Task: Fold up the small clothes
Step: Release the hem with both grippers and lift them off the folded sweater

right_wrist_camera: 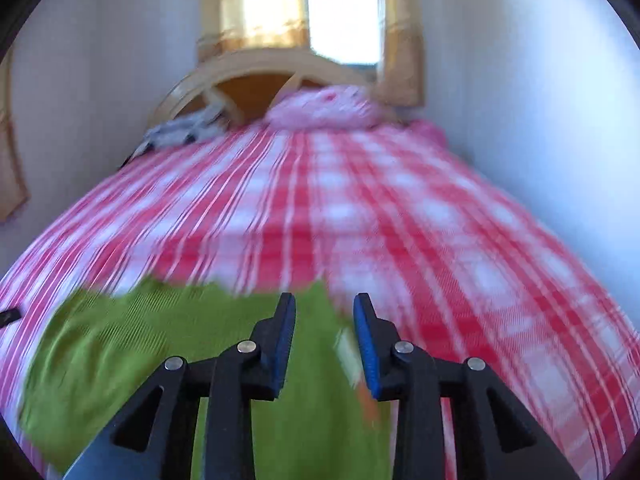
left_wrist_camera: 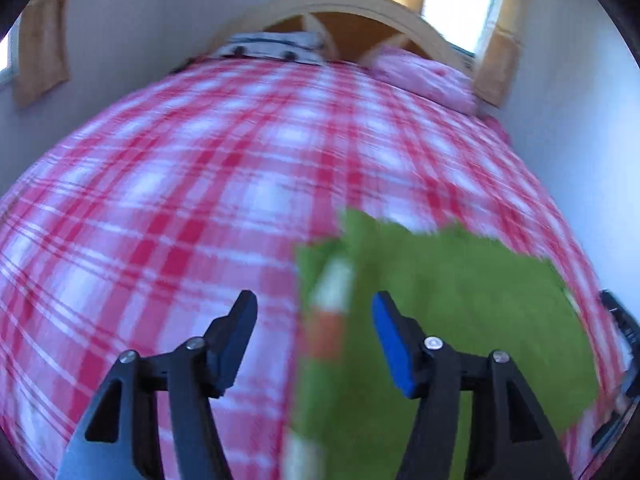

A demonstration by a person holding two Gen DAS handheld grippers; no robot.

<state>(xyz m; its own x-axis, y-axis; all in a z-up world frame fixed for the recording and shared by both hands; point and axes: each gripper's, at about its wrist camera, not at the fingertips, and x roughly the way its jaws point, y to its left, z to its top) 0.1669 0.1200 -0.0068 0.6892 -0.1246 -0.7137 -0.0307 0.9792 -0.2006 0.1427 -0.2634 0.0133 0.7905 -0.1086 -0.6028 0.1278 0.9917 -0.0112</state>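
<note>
A small green garment (left_wrist_camera: 460,300) with a white and orange stripe along one edge lies flat on the red and white checked bedspread (left_wrist_camera: 180,184). In the left wrist view my left gripper (left_wrist_camera: 314,300) hovers over the garment's left edge, its jaws wide apart and holding nothing. In the right wrist view the same green garment (right_wrist_camera: 120,344) spreads to the lower left. My right gripper (right_wrist_camera: 325,304) is above its right edge, jaws parted with nothing pinched between them. Both views are blurred.
A wooden headboard (left_wrist_camera: 352,12) and a pink pillow (left_wrist_camera: 424,76) stand at the far end of the bed, with a grey and white cloth (left_wrist_camera: 272,46) beside it. White walls close in on both sides. A dark object (left_wrist_camera: 620,320) shows at the right edge.
</note>
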